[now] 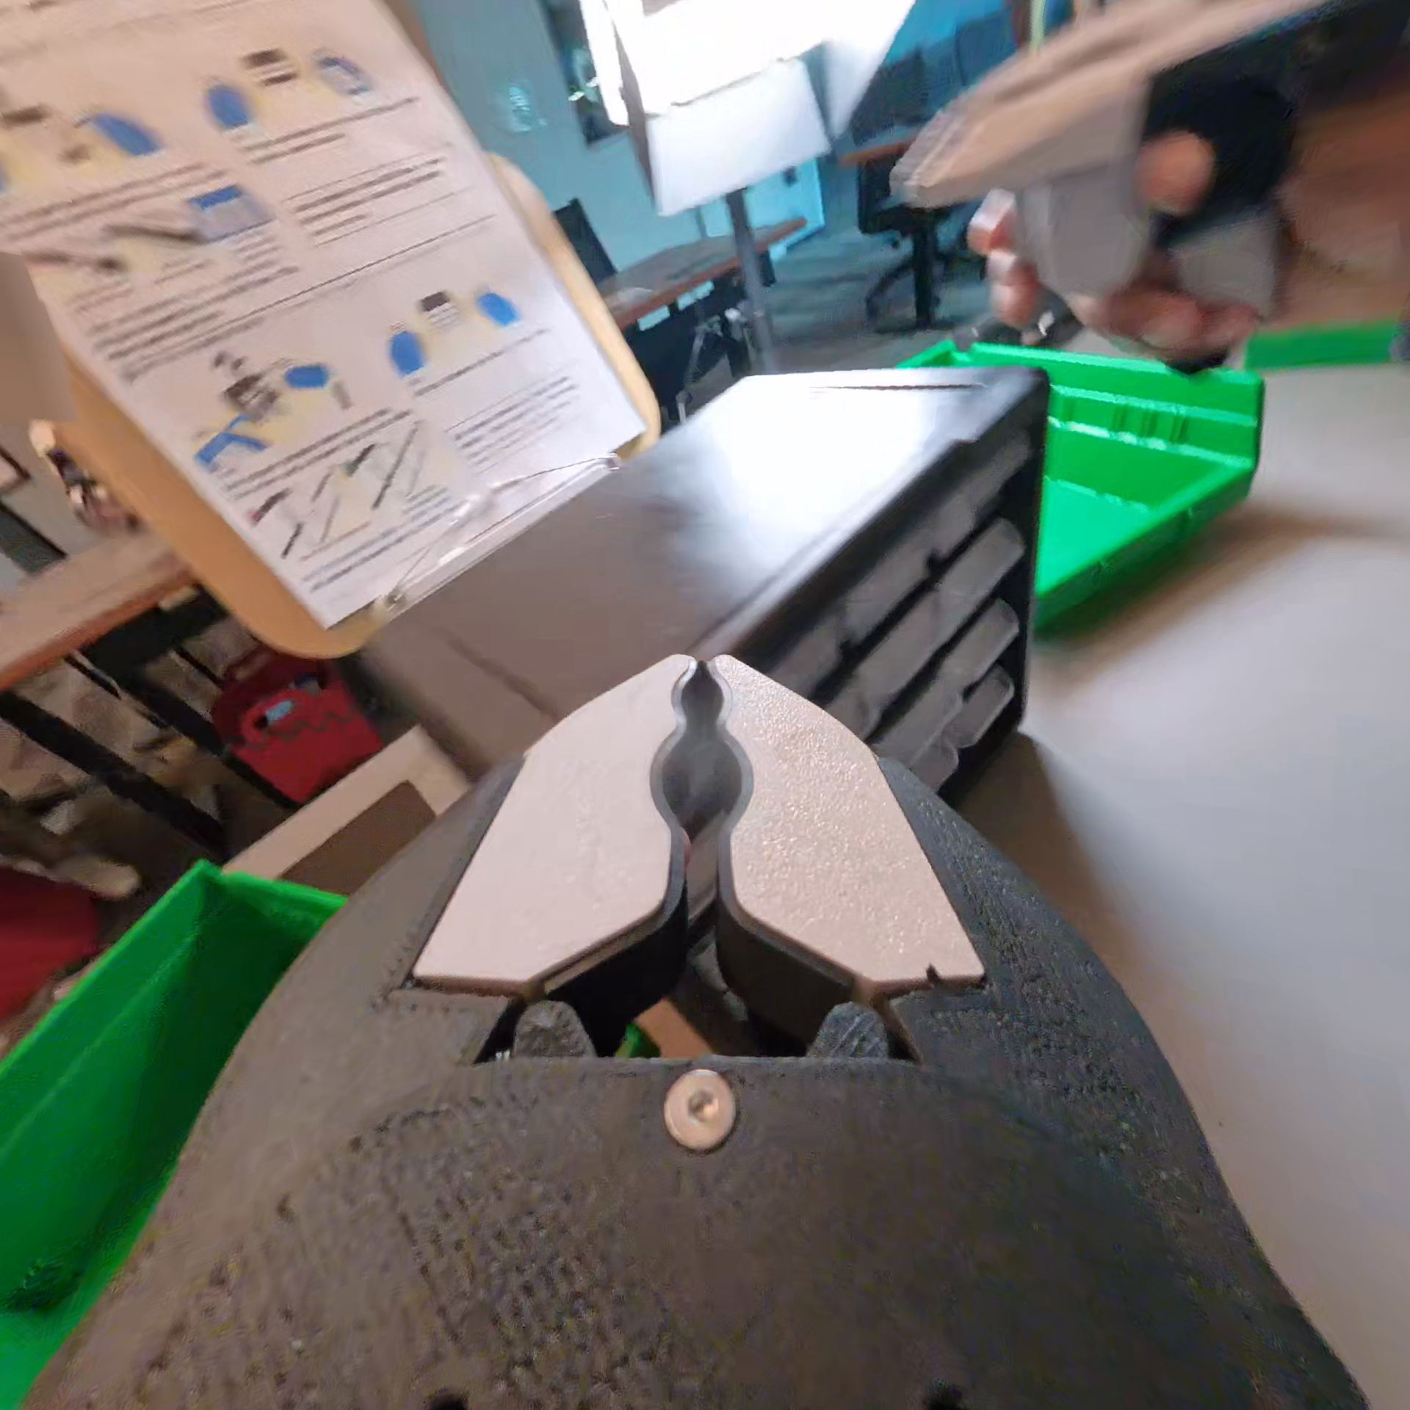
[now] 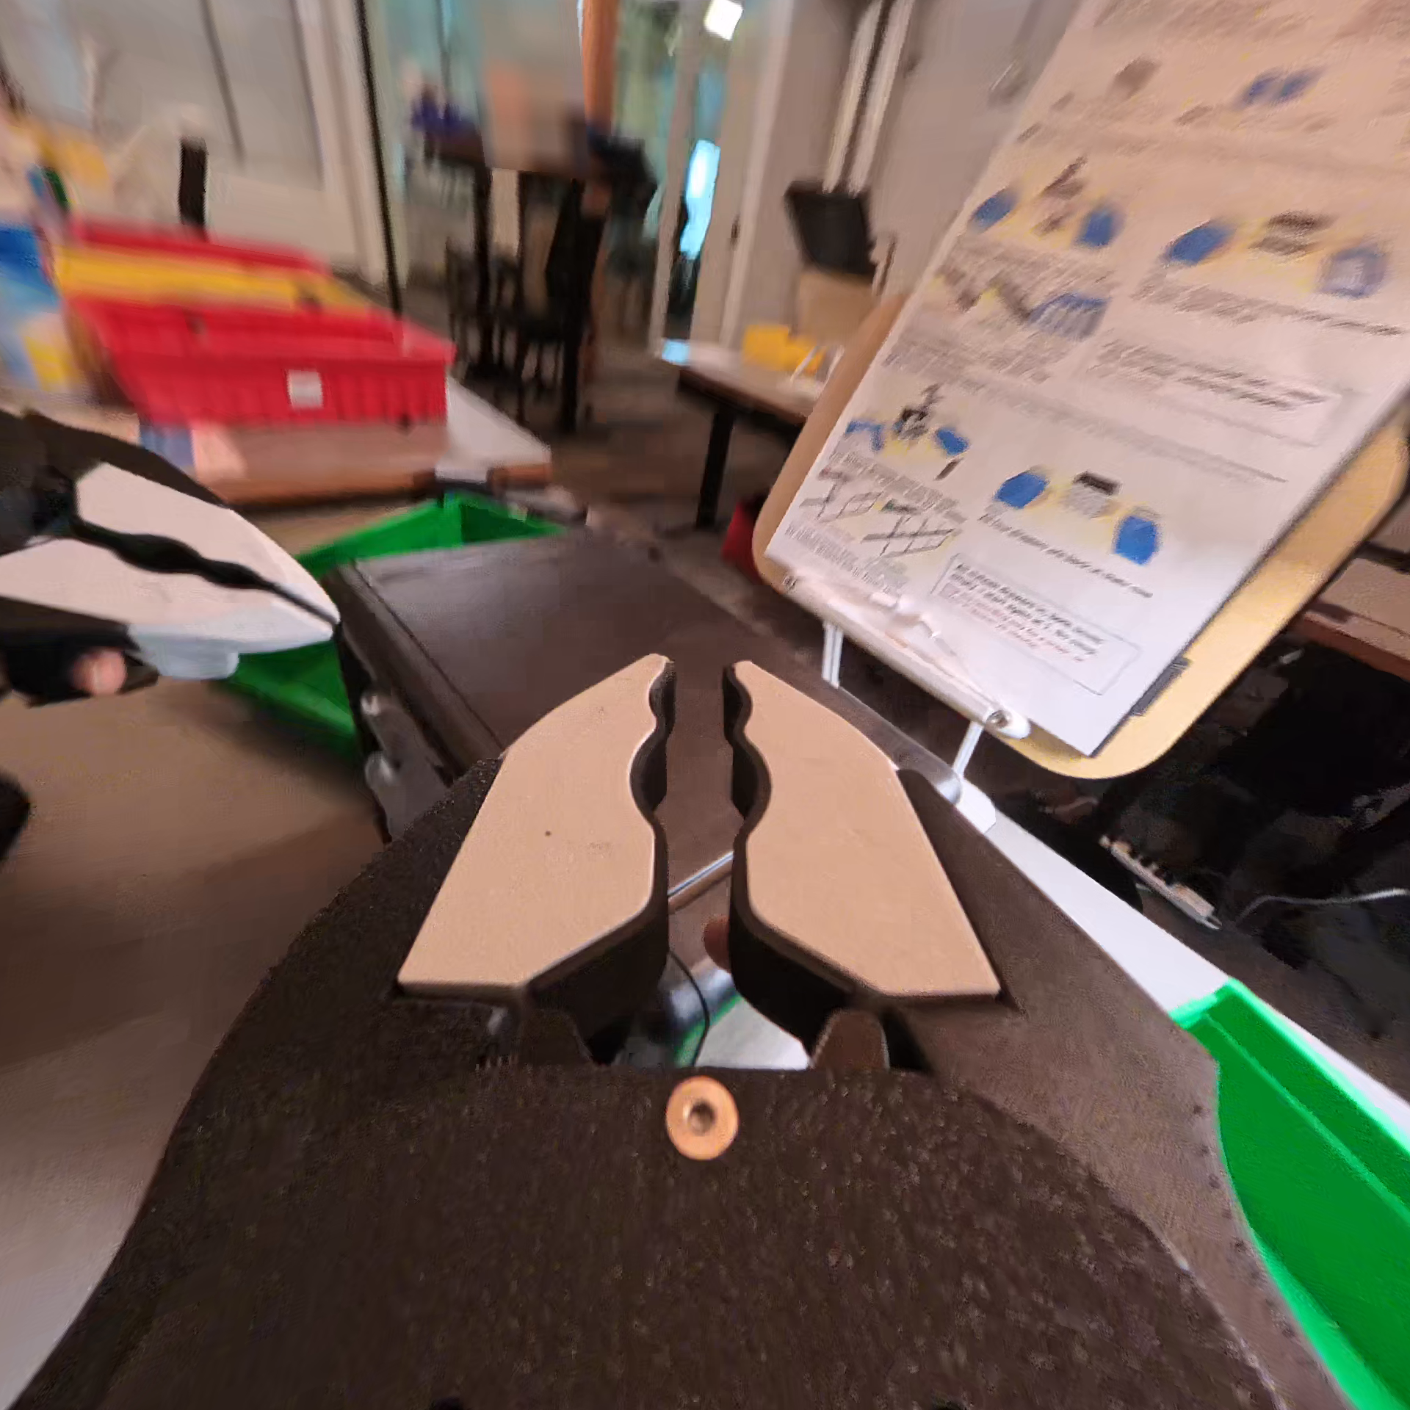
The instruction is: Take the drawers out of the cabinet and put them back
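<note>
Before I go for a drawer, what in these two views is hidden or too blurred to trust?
- Drawers, left wrist view: seen at a steep angle and blurred; handles indistinct, lowest row behind the left gripper.
- Cabinet front, right wrist view: faces away; only top and an edge show.
- Right gripper, left wrist view: motion-blurred; its fingertips cannot be made out there.
- Instruction sheet: blurred in both views.

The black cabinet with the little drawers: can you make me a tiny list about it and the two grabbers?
cabinet: black cabinet on the pale table
drawers: grey drawers, all pushed in
left gripper: shut, empty, near the cabinet side
right gripper: slightly open, empty, above the cabinet top
nearby: green bins, instruction sheet
</note>
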